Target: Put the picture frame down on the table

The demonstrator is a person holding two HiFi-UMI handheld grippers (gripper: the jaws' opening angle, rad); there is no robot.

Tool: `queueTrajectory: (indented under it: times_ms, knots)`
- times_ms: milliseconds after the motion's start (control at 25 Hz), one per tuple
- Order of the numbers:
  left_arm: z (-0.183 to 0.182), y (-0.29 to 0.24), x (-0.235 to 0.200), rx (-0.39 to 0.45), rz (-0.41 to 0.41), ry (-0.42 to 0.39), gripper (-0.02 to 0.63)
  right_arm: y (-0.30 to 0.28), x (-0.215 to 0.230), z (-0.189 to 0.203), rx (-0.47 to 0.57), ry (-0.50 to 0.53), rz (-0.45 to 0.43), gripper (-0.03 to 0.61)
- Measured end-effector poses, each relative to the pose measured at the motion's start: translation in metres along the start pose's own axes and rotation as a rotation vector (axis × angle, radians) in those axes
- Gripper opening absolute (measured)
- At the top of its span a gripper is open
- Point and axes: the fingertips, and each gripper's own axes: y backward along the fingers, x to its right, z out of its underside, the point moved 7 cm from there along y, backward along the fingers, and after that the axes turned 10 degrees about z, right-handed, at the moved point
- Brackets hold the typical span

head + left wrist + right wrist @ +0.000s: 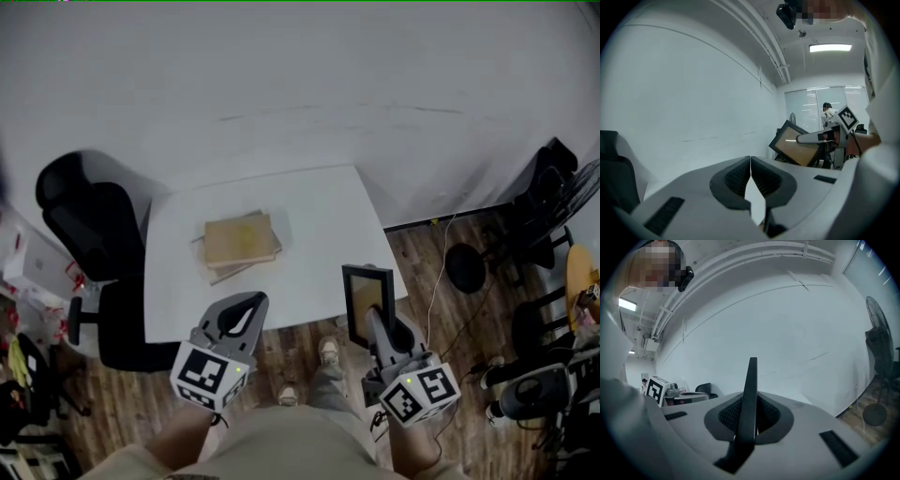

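The right gripper (375,317) is clamped on the picture frame (358,289), holding it upright at the table's (319,211) near right corner. The left gripper (246,306), jaws together and empty, hangs at the table's near edge. Brown books (240,241) lie mid-table, and a black office chair (89,225) stands at the table's left.

The black picture frame (367,305) stands upright above the white table's (309,202) near-right edge.
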Motion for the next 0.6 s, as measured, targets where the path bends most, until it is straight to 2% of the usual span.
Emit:
queueTrajectory:
  times_ms: [280, 600]
  knots:
    - [0.001, -0.029, -0.012, -0.022, -0.034, 0.016, 0.023, -0.041, 0.029, 0.001, -0.04, -0.058, -0.043, 0.048]
    - [0.007, -0.082, -0.036, -0.086, -0.102, 0.049, 0.023, -0.108, 0.077, 0.013, -0.151, -0.151, -0.102, 0.048]
